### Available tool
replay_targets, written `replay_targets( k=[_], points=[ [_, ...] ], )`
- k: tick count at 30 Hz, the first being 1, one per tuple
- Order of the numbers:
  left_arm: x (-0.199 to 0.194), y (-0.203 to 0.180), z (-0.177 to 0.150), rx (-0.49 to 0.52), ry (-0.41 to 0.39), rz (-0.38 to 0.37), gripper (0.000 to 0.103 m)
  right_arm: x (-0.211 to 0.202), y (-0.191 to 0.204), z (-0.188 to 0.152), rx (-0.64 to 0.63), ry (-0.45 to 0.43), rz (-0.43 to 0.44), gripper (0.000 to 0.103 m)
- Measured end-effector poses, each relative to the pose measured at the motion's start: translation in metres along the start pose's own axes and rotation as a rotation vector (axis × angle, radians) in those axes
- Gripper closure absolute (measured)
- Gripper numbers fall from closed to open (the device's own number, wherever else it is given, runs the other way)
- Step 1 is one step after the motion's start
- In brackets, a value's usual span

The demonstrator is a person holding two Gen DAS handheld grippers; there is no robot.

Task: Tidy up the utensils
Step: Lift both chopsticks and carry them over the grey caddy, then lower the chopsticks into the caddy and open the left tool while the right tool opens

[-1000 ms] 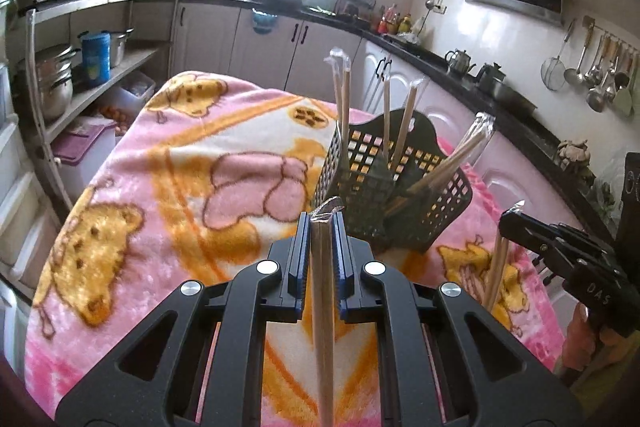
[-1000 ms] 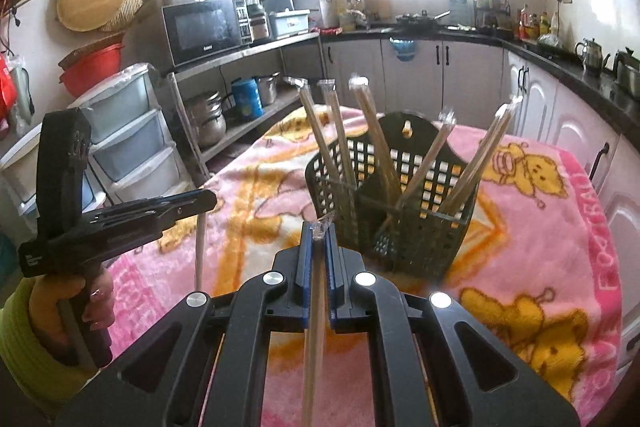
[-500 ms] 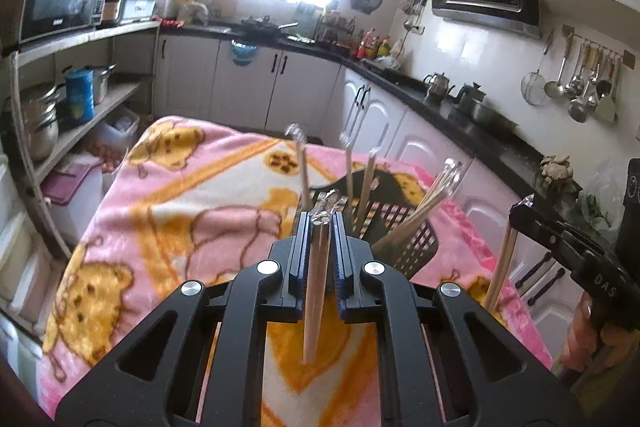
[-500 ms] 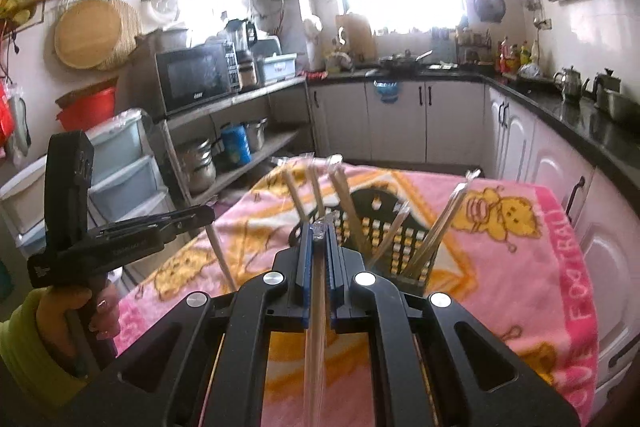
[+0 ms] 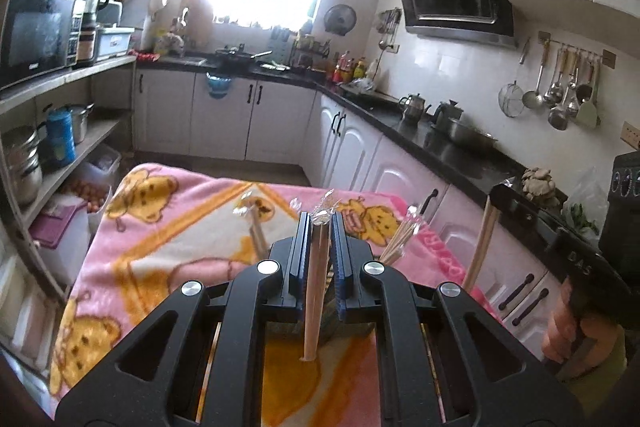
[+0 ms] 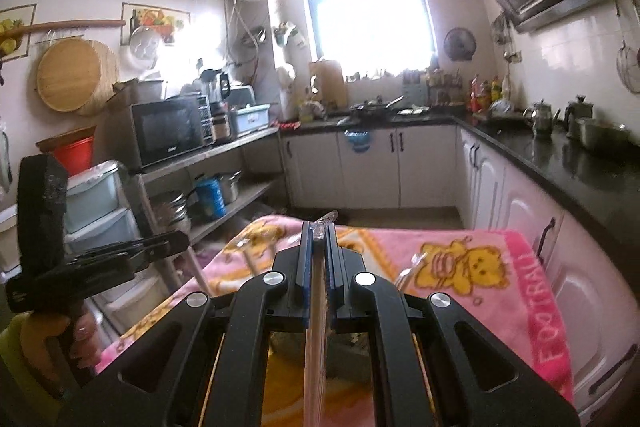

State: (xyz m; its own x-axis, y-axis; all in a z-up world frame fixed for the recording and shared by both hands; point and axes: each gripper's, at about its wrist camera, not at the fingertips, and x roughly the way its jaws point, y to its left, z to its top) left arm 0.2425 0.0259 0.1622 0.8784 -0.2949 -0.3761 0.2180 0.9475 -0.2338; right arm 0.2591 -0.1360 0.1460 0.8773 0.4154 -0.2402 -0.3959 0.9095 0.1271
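Holding wrapped chopsticks upright in both hand-held grippers above the pink-blanketed desk.

My left hand-held gripper [image 5: 319, 251] is clamped on one wrapped chopstick pair [image 5: 314, 299], long axis near vertical, bare tips pointing down. My right hand-held gripper [image 6: 318, 259] pinches another pair [image 6: 316, 339] likewise. The basket [image 5: 352, 327], mostly hidden, sits directly below and ahead of both, near the desk's middle; I cannot tell which is nearer.

The basket [image 5: 352, 327] sits almost wholly hidden behind the left tongs [image 5: 320, 227].
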Motion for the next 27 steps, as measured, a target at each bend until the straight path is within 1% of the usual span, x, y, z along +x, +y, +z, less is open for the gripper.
replay_targets(
  k=[5, 13, 20, 27],
  points=[
    [0.005, -0.007, 0.012, 0.012, -0.015, -0.009, 0.098, 0.010, -0.016, 0.004, 0.020, -0.012, -0.023, 0.097],
    [0.017, -0.013, 0.029, 0.022, -0.031, -0.020, 0.098, 0.033, -0.035, 0.005, 0.046, 0.008, -0.054, 0.097],
    [0.031, -0.020, 0.037, 0.033, -0.049, -0.027, 0.098, 0.043, -0.043, 0.016, 0.056, -0.031, -0.068, 0.097],
    [0.050, -0.020, 0.036, 0.032, -0.057, -0.029, 0.098, 0.053, -0.042, 0.027, 0.030, -0.088, -0.094, 0.097]
  ],
)
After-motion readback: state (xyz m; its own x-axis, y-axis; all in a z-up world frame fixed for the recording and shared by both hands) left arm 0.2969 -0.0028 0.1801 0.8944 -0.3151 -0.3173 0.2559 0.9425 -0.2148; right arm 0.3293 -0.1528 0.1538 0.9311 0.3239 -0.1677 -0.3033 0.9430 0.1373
